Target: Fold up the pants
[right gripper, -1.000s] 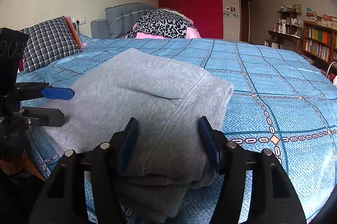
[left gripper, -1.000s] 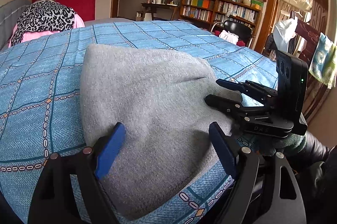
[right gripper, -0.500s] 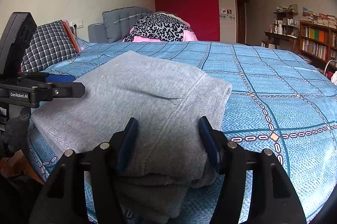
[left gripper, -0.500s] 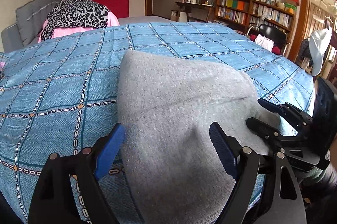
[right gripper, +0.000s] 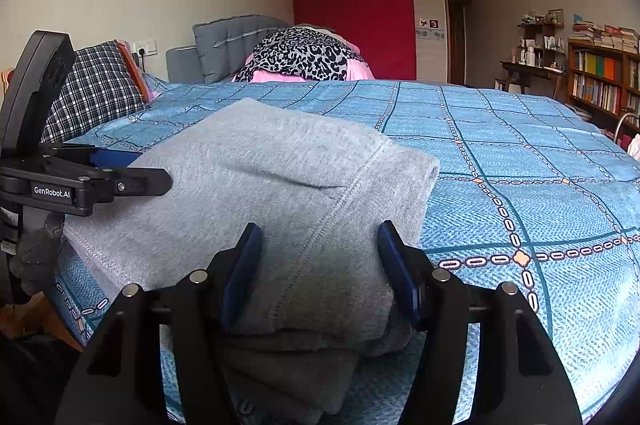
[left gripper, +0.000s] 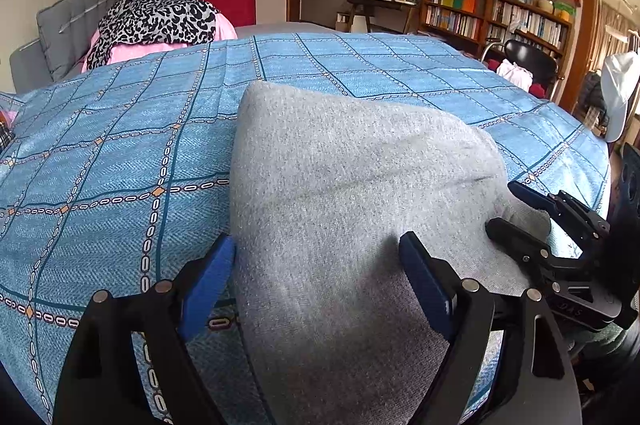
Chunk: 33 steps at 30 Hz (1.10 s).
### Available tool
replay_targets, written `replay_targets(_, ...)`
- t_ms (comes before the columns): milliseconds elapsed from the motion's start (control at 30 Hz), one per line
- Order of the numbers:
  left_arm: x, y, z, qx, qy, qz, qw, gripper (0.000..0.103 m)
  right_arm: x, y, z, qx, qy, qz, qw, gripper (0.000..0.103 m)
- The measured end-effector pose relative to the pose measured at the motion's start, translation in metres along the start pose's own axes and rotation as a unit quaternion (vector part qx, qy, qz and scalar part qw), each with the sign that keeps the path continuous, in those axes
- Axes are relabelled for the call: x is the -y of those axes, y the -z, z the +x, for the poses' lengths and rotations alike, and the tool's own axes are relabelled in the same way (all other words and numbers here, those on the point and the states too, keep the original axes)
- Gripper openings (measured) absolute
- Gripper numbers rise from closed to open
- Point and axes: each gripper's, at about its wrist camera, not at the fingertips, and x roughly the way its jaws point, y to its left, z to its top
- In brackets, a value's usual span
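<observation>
The grey pants point(left gripper: 344, 193) lie folded into a thick stack on the blue checked bedspread point(left gripper: 120, 153), near the bed's front edge. My left gripper point(left gripper: 316, 281) is open, its blue pads on either side of the stack's left end. My right gripper point(right gripper: 320, 265) is open, its pads straddling the stack's right end point(right gripper: 320, 209), where several folded layers show below. Each gripper shows in the other's view: the right one point(left gripper: 520, 217) at the far right, the left one point(right gripper: 132, 169) at the far left.
A leopard-print and pink bedding pile point(right gripper: 304, 57) and a grey headboard point(right gripper: 236, 41) sit at the bed's head, with a plaid pillow point(right gripper: 96, 85) to the left. Bookshelves point(left gripper: 492, 13), a desk and a black chair point(left gripper: 528, 65) stand beyond the bed's right side.
My left gripper has swung left, so the pants now sit further right in its view. The right gripper has barely moved. Both stay open over the stack.
</observation>
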Motion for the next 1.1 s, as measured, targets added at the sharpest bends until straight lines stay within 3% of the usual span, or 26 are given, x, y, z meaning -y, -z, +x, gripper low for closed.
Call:
replay_targets(433,-0.002,0.008,0.008,-0.003,0.005,-0.002,1.0,0.088,0.0,0.001,0.0,0.001,0.0,0.001,1.0,0.062)
replay_targets(533,-0.008,0.014,0.012,0.0,0.018,-0.016,0.9997,0.089,0.0,0.001,0.0,0.001,0.0,0.001,1.0,0.062)
replay_targets(700,-0.029,0.028,0.021,0.002,0.072,-0.071,0.9949,0.091,0.0,0.001,0.0,0.001,0.0,0.0,1.0,0.062)
replay_targets(1033,-0.037,0.015,0.014,-0.026,0.09,-0.084,0.9921,0.09,-0.001,-0.005,-0.002,-0.004,0.003,0.005,1.0,0.063)
replay_targets(1100,-0.041,0.009,0.01,-0.028,0.092,-0.091,0.9912,0.09,-0.001,-0.009,-0.003,-0.011,0.005,0.005,1.0,0.069)
